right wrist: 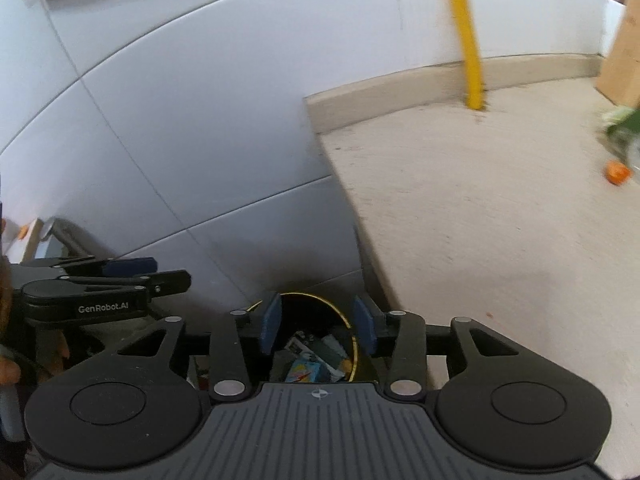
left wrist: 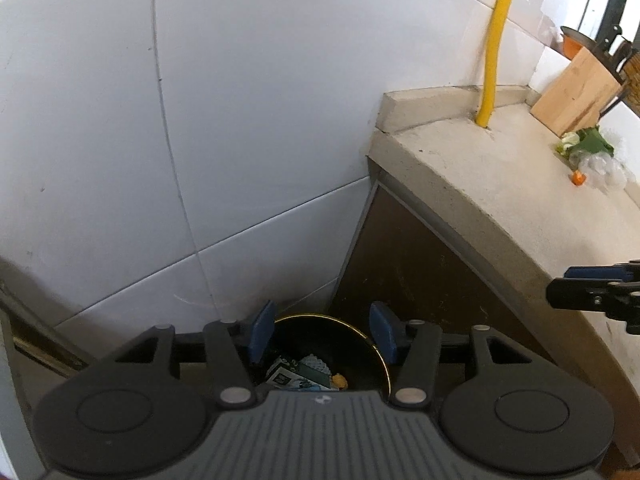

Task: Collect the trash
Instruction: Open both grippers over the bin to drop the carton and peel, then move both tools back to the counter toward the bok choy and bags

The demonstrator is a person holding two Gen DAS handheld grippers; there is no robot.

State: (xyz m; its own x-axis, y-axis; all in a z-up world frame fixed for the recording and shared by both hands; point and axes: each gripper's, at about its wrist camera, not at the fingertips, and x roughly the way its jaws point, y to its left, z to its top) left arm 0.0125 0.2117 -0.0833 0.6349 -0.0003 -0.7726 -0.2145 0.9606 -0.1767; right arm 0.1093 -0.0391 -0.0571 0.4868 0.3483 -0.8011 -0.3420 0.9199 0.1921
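White-tiled wall, stone counter [left wrist: 500,200] with vegetable scraps [left wrist: 586,146] at its far right edge. Black bin [left wrist: 360,344] of wrappers below; left gripper [left wrist: 322,334] and right gripper [right wrist: 316,326] above it, fingers released, empty.

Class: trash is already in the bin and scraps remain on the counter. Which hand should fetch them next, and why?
Probably the right. Both grippers are open and empty above the bin, but the right gripper is on the counter side, nearer the vegetable scraps; the left gripper sits by the wall.
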